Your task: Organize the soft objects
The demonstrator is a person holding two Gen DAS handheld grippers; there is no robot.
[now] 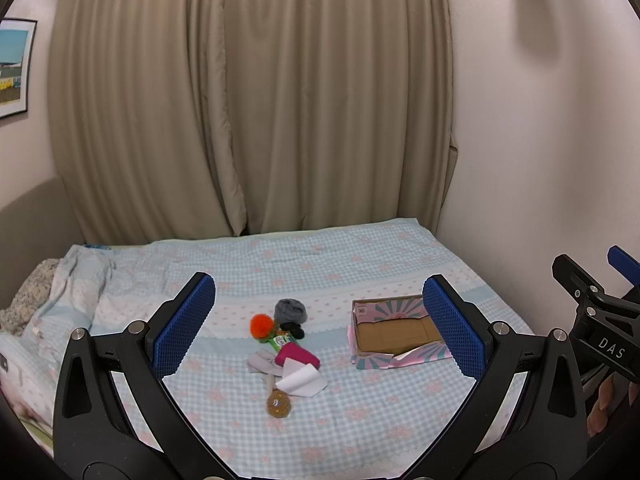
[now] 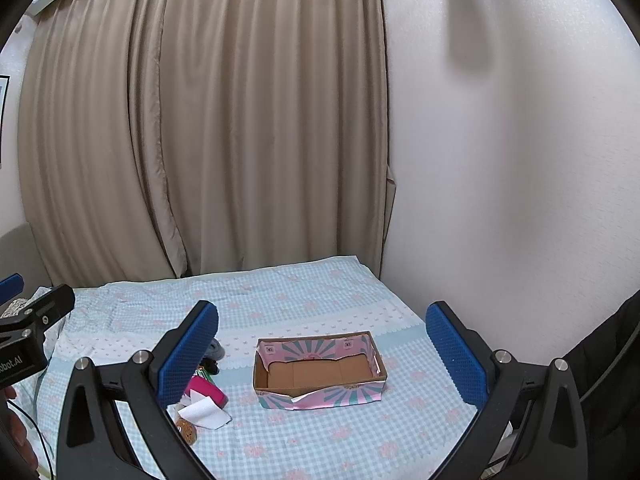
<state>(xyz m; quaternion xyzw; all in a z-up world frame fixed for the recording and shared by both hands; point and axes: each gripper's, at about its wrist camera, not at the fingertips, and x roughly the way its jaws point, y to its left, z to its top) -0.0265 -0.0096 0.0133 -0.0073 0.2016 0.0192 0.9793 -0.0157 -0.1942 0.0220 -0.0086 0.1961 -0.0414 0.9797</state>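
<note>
Soft objects (image 1: 286,354) are lying heaped beside the shallow box (image 2: 320,374), bedsheet (image 1: 360,420) spreading bare around; both grippers (image 1: 320,332) (image 2: 322,354) are gaping apart.

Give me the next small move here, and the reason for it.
Probably lower the open left gripper onto the orange pompom at the pile's edge: the cardboard box looks empty, both grippers hold nothing, and the pile lies between the left fingers.

In the right wrist view, the right gripper's blue finger (image 2: 188,356) hides most of the toy pile: only bits of the pink roll (image 2: 208,394), the grey sock (image 2: 216,350) and the brown ball (image 2: 187,430) peek out. The picture frame (image 2: 3,120) at 9 o'clock is cut off. In the left view, the box (image 1: 394,338) has its right end hidden behind a blue finger (image 1: 452,328). The small green label (image 1: 282,339) is too tiny to read.
</note>
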